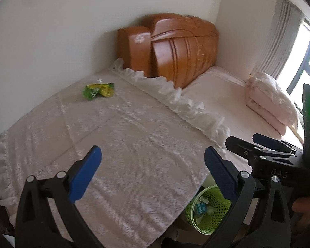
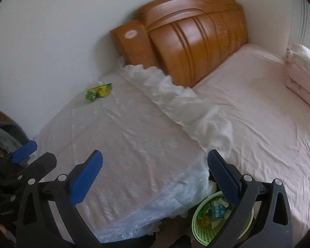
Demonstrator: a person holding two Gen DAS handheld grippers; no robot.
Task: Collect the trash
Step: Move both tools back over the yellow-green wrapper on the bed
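A crumpled green and yellow wrapper [image 1: 98, 91] [image 2: 98, 91] lies at the far left of a surface under a white lace cloth [image 1: 117, 144] [image 2: 124, 144], close to the wall. A green mesh waste basket [image 1: 206, 210] [image 2: 215, 217] with several scraps inside stands on the floor between that surface and the bed. My left gripper [image 1: 153, 175] is open above the near part of the cloth, empty. My right gripper [image 2: 155, 177] is open too, empty, with its right finger over the basket. Each gripper shows at the edge of the other's view: the right gripper [image 1: 258, 144] and the left gripper [image 2: 23, 150].
A wooden headboard [image 1: 175, 47] [image 2: 186, 47] stands against the far wall. The bed with a pink sheet [image 1: 227, 95] [image 2: 268, 113] lies to the right, with folded pink bedding [image 1: 268, 99] [image 2: 303, 72] near a window [image 1: 305, 62]. Dark clutter [image 2: 2, 136] sits at the left.
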